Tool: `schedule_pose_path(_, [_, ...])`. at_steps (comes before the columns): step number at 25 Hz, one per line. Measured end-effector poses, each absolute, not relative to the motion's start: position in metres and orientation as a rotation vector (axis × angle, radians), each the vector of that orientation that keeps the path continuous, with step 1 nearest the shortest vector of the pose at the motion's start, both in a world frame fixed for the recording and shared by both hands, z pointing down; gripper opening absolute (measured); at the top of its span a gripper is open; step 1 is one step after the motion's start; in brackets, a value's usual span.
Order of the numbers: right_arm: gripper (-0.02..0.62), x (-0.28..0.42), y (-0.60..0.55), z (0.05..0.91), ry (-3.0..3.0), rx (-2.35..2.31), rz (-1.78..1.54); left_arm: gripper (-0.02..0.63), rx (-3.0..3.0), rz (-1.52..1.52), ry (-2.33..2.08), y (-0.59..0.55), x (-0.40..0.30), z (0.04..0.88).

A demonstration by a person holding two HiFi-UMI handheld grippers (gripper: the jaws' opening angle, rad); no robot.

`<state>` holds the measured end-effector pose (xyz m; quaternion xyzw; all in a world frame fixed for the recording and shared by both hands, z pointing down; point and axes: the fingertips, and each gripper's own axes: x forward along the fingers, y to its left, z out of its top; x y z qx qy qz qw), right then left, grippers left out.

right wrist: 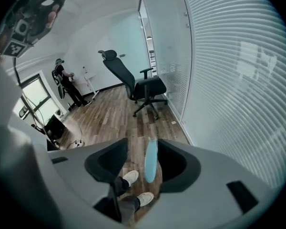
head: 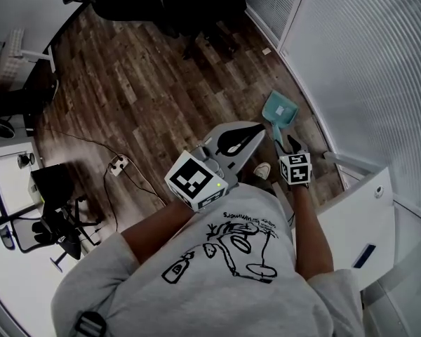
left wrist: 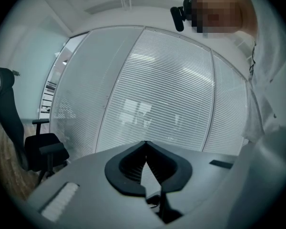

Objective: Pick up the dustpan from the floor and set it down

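Our right gripper (right wrist: 143,144) stands wide, jaws either side of the handle of the pale blue dustpan (head: 279,109), not clamping it. Our left gripper (left wrist: 145,146) is closed and empty.

The left forearm (head: 158,227) reaches forward, bare below a short sleeve, and holds the left gripper (head: 256,128) about level. Its fingers (left wrist: 124,168) meet at the tips with nothing between them. The right forearm (head: 310,223) stretches ahead at the person's right side and tilts the right gripper (head: 284,143) steeply downward. That gripper's fingers (right wrist: 107,163) stand well apart.
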<state>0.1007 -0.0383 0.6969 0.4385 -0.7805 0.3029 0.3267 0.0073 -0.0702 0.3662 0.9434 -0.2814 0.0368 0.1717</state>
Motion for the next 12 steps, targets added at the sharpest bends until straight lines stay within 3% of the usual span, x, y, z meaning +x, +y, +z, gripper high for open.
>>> schedule_pose_path(12, [0.184,0.104,-0.052,0.738,-1.973,1.113,0.896,0.002,2.655,0.128,-0.798,-0.072,-0.002,0.373])
